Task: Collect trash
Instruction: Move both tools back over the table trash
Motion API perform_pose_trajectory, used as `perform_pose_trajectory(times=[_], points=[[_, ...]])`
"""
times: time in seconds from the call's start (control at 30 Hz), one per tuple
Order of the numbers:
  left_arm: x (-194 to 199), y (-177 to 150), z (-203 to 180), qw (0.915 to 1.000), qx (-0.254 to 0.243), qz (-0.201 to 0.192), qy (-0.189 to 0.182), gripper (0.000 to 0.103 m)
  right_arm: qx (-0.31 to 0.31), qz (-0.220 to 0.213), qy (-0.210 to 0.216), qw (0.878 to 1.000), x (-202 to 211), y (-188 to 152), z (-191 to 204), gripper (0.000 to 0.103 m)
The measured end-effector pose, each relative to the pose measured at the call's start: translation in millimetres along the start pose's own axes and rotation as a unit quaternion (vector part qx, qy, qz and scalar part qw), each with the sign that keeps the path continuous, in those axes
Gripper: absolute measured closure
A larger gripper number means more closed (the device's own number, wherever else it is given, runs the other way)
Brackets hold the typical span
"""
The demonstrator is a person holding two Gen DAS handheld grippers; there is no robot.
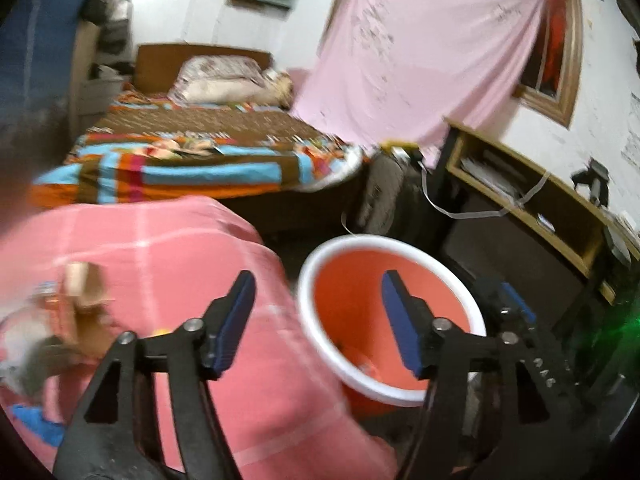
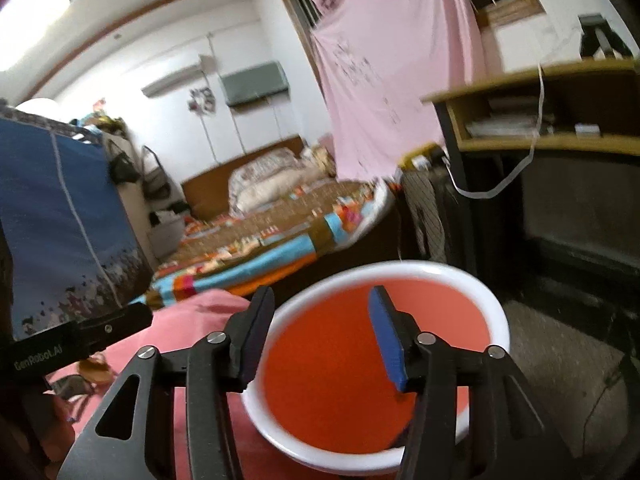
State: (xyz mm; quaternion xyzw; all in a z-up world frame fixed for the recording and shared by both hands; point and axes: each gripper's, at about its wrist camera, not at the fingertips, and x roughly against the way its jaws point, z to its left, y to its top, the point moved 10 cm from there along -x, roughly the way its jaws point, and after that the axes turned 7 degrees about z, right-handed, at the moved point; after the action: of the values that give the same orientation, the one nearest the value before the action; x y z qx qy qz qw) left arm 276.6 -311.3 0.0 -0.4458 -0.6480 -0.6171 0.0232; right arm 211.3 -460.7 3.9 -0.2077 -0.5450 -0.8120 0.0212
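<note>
Both wrist views look closely down into the bin (image 1: 400,384) (image 2: 472,280).

Motion blur is smearing the crumpled pale-and-tan scraps (image 1: 76,300) lying on the pink checked cloth (image 1: 168,264), leaving them unidentifiable. The frame's bottom edge is cropping the white-rimmed orange plastic bin (image 2: 400,462).

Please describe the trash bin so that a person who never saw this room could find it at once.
Start from the bed with the striped colourful blanket. In front of it a surface is covered with a pink checked cloth. The bin stands against the right edge of that cloth, before the dark desk. It is the only round, open container here: orange with a thick white rim.
</note>
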Motion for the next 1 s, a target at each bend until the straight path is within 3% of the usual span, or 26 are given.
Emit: perform_pose_trajectory(times=[0.03, 0.1, 0.23, 0.4, 0.83, 1.0], points=[[8.7, 2.2, 6.7, 0.9999, 0.005, -0.012, 0.007, 0.045, 0.005, -0.009, 0.004, 1.0, 3.6, 3.6, 6.1, 0.043], [29.9, 7.3, 23.4, 0.9986, 0.015, -0.044, 0.024, 0.037, 0.018, -0.033, 0.017, 0.999, 13.9, 10.0, 21.8, 0.025], [73.2, 15.9, 58.2, 0.992, 0.03, -0.101, 0.069, 0.015, 0.05, -0.076, 0.051, 0.995, 33.7, 21.1, 61.5, 0.02], [121.0, 16.1, 98.7, 0.9788, 0.041, -0.158, 0.123, 0.013, 0.081, -0.104, 0.088, 0.987, 49.9, 25.2, 107.0, 0.0], [211.0, -19.0, 190.2, 0.9453, 0.047, -0.237, 0.219, 0.013, 0.165, -0.17, 0.165, 0.958, 87.9, 10.6, 212.1, 0.0], [215.6, -34.4, 215.6, 0.9449, 0.051, -0.235, 0.222, 0.013, 0.203, -0.182, 0.174, 0.946, 91.3, -4.6, 235.4, 0.0]])
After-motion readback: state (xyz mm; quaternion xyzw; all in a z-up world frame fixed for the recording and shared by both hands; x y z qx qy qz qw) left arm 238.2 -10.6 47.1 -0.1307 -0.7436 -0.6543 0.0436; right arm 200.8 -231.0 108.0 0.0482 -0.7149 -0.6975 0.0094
